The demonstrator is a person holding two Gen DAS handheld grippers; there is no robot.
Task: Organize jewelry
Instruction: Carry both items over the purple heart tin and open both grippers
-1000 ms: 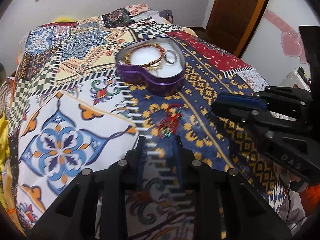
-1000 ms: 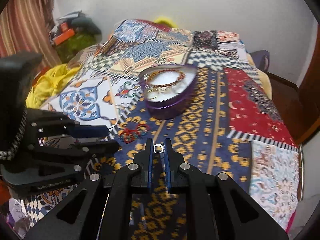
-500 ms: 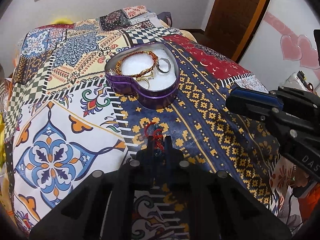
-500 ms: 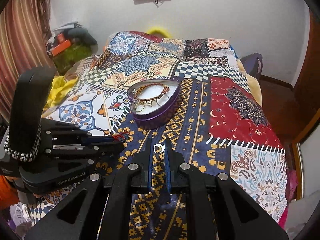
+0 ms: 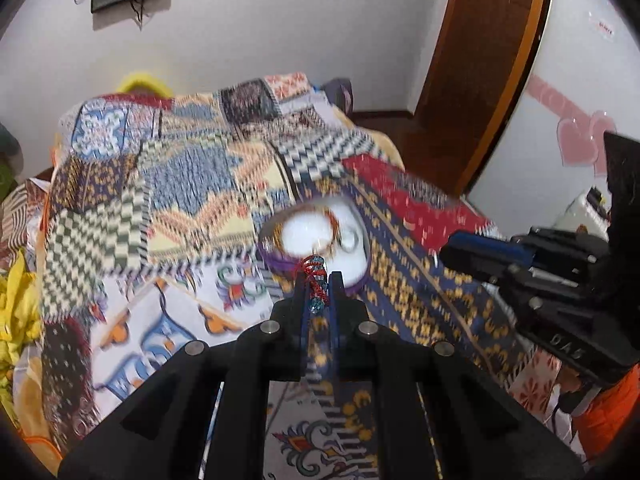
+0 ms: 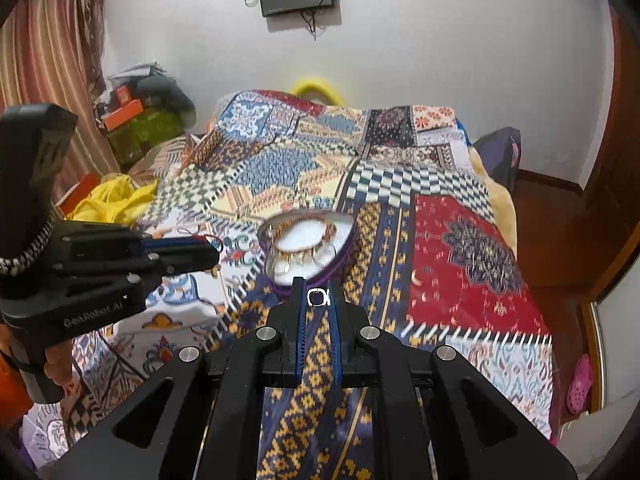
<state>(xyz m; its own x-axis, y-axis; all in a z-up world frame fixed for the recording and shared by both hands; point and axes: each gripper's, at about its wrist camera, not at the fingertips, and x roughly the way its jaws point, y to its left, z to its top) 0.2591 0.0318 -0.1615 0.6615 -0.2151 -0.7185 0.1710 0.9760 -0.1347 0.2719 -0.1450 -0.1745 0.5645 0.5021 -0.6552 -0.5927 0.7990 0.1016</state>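
Several bangles already lie in the purple heart-shaped tin [image 6: 344, 258] at frame centre; the left gripper [image 5: 318, 280] pinches a red beaded wire bracelet [image 5: 314, 280]; the right gripper [image 6: 318, 296] pinches a small silver ring [image 6: 317, 297]; both still need dropping in.

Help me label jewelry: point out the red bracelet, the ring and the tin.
red bracelet [image 5: 315, 280], left wrist view, beaded coil.
ring [image 6: 317, 297], right wrist view, dark stone.
tin [image 6: 347, 249], right wrist view, purple wall.

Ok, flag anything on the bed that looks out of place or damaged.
Nothing stands out. The heart-shaped tin sits open on the quilt with bangles and rings inside. The left gripper pinches the red bracelet; the right gripper pinches a silver ring.
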